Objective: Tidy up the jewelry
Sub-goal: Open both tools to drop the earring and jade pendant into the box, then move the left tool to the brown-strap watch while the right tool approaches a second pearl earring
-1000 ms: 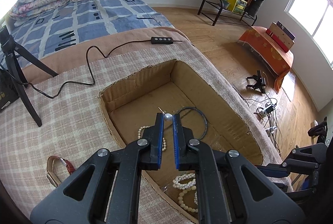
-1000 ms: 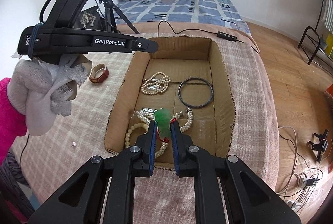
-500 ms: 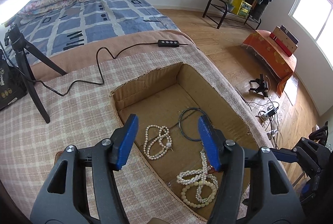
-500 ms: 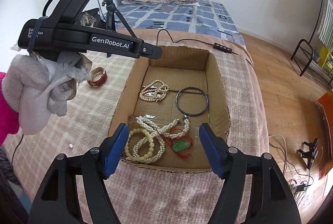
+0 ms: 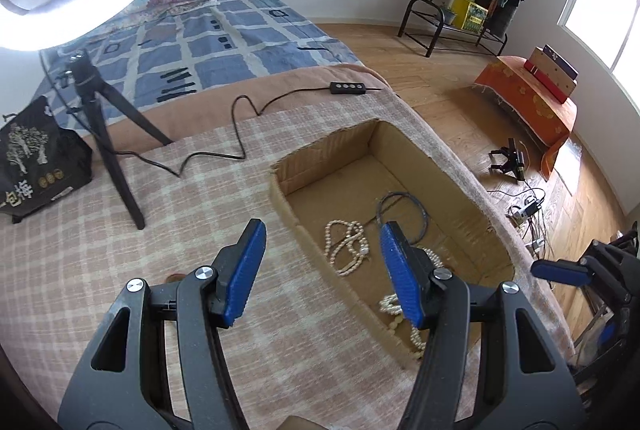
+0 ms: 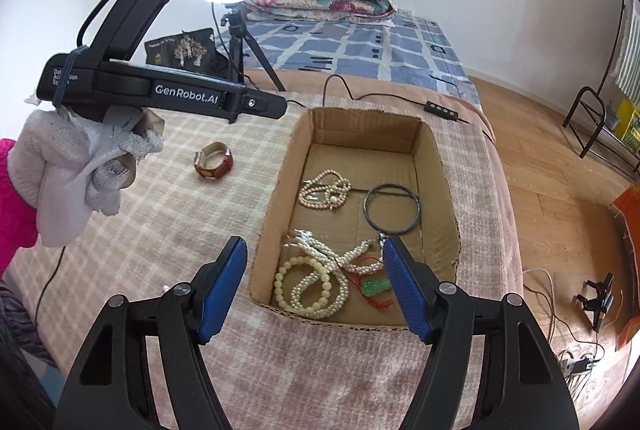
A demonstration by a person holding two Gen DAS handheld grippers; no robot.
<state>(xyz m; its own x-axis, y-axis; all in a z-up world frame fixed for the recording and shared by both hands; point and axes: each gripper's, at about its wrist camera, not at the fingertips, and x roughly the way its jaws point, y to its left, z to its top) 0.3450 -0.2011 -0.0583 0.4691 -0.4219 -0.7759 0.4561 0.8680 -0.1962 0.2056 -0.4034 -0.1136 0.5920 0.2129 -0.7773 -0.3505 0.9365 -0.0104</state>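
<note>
Both tools, left tool [image 5: 320,270] and right tool [image 6: 314,286], gape apart, empty. Only the right view shows the green pendant [image 6: 375,286] in the cardboard box [image 6: 362,128] and the watch [image 6: 214,166] left of it.

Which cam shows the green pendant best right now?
Right wrist view: the green pendant lies in plain sight at the near end of the cardboard box, on its red cord. In the left wrist view it doesn't show; the left gripper's finger covers that area.
</note>
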